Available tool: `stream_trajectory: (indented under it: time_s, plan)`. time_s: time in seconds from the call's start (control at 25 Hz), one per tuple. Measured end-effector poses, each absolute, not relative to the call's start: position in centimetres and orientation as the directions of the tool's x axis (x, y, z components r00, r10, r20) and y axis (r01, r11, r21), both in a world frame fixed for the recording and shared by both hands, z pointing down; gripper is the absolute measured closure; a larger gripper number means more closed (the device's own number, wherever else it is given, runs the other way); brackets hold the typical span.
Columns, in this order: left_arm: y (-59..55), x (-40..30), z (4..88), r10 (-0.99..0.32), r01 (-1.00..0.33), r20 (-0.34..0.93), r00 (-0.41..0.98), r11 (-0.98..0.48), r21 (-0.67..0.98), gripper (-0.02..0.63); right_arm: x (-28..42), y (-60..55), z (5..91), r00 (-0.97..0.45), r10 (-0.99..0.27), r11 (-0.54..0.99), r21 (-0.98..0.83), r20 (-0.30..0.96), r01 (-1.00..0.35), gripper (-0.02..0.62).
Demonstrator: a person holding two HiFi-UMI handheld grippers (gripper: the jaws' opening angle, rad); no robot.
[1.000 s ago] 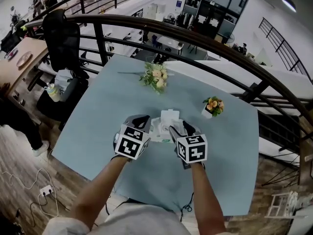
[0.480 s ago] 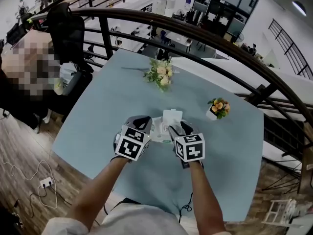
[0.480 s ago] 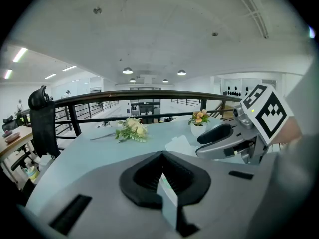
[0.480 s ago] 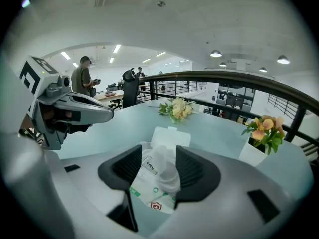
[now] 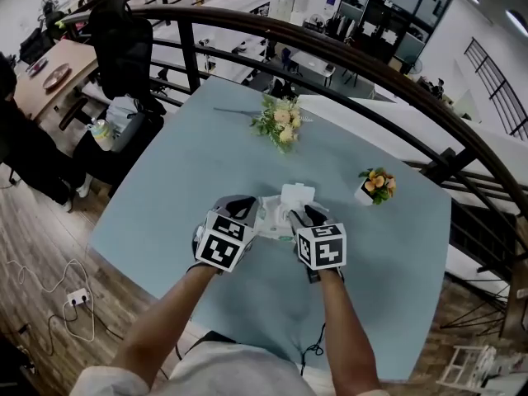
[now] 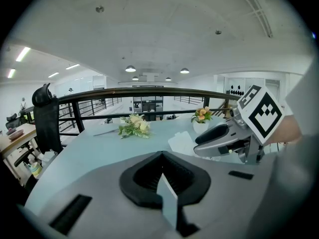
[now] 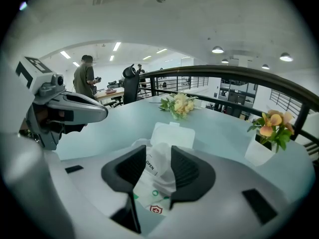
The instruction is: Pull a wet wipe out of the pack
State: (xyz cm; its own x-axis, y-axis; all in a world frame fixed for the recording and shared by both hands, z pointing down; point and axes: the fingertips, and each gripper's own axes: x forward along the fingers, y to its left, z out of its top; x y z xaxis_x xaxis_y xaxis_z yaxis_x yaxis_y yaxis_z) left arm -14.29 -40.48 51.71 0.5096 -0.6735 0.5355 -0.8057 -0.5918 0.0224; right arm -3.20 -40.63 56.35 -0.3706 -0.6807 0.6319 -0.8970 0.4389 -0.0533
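On the tabletop [image 5: 206, 163], the left tongs [image 6: 162, 158] sit pressed together left of the pack [image 7: 148, 199], while the right tongs [image 7: 158, 151], just closing but not yet pinching, straddle its wet wipe [image 7: 163, 169].

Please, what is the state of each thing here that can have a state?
White wet wipe pack with green print: lid flipped open.
White wipe: sticking up out of the pack.
Right gripper: jaws apart, just been closing, wipe between them.
Left gripper: jaws together, empty.
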Motion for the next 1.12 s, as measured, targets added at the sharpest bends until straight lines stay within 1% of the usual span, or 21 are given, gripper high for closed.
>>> stream_trajectory:
  time_s: [0.24, 0.44, 0.64, 0.84, 1.12]
  plan:
    - [-40.2, -14.9, 51.6, -0.68, -0.815, 0.538, 0.498, -0.579, 0.024, 0.614, -3.7, -40.6, 56.9, -0.38, -0.657, 0.451, -0.064, 0.652, -0.89, 0.445]
    - [-40.0, -15.5, 51.8, -0.684, -0.823, 0.543, 0.487, -0.567, 0.024, 0.614, -3.4, -40.7, 57.1, -0.363, -0.669, 0.429, -0.062, 0.649, -0.901, 0.522]
    - [-39.9, -15.8, 51.8, -0.687, -0.827, 0.544, 0.481, -0.562, 0.02, 0.614, -3.6, -40.7, 57.3, -0.365, -0.667, 0.432, -0.062, 0.649, -0.9, 0.557]
    - [-39.8, -16.0, 52.0, -0.688, -0.829, 0.546, 0.478, -0.559, 0.021, 0.614, -3.5, -40.7, 57.6, -0.359, -0.668, 0.426, -0.06, 0.651, -0.903, 0.574]
    - [-39.7, -16.0, 51.6, -0.69, -0.827, 0.54, 0.482, -0.561, 0.021, 0.614, -3.3, -40.6, 57.3, -0.352, -0.672, 0.422, -0.053, 0.651, -0.905, 0.58]
